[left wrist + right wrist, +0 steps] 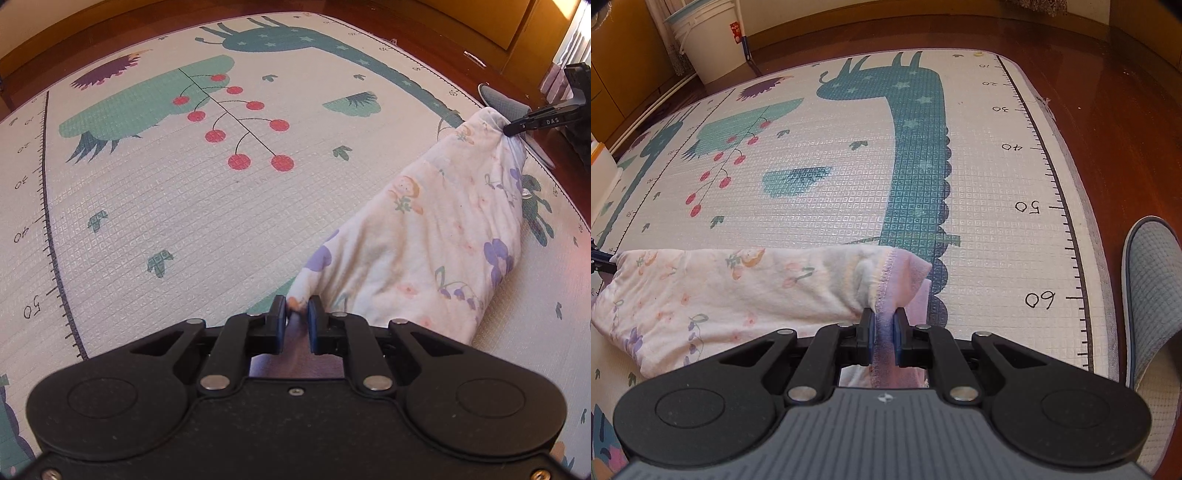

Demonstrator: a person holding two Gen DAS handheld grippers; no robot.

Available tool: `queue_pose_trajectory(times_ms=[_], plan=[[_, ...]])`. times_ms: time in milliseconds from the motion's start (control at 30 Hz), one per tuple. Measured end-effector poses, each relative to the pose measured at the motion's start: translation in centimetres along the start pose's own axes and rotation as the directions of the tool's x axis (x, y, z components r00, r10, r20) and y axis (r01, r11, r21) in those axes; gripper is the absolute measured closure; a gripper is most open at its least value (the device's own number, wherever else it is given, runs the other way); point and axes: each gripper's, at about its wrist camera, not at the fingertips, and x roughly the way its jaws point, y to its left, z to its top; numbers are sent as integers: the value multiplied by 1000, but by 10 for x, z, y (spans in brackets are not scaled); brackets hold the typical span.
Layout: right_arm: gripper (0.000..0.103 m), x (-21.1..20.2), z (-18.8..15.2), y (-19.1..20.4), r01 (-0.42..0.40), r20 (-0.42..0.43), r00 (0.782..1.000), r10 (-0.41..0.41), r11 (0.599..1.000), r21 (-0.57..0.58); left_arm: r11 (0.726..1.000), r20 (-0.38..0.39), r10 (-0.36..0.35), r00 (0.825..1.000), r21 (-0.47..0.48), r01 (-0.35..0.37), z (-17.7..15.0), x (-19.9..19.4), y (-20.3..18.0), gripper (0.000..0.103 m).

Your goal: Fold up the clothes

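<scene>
Floor setting: a padded play mat (155, 206) printed with a giraffe, cherries and ruler marks along its edges, laid on dark wooden flooring (1115, 122).

Nearest, left wrist view: left gripper (297, 314) pinched on one corner of a floral garment (443, 229), a pale cloth with purple and peach flowers. A nub of fabric shows between the pads.

Right wrist view: right gripper (884, 325) clamped on the opposite end, where a stitched hem and a lilac lining bunch between its fingers.

Between them: the garment spans gripper to gripper as a long soft band, sagging in the middle, its lower edge seemingly resting on the mat. It looks already doubled lengthwise, though the layers cannot be counted.

Farther: a grey slipper (1152, 295) at the mat's right edge, partly on the mat. Beyond the mat's far corner, a white bucket (709, 40) stands on the floor.

Step in hand, as judged: holding both ends taut ahead of a fold.

Next move calls for lowering the cloth flat without letting the middle crease, then carrying one end over to meet the other with edges aligned. Both grips need to hold until the cloth is down.
</scene>
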Motion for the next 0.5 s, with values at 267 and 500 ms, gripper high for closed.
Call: queue_pose_trajectory(times_ms=[267, 500], plan=[[67, 9, -7, -1, 90, -19, 996, -89, 996, 20, 988, 54, 115, 992, -111, -108, 2, -17, 16, 74], [67, -18, -19, 47, 110, 146, 986, -79, 970, -217, 993, 165, 20, 986, -120, 0, -26, -72, -3, 74]])
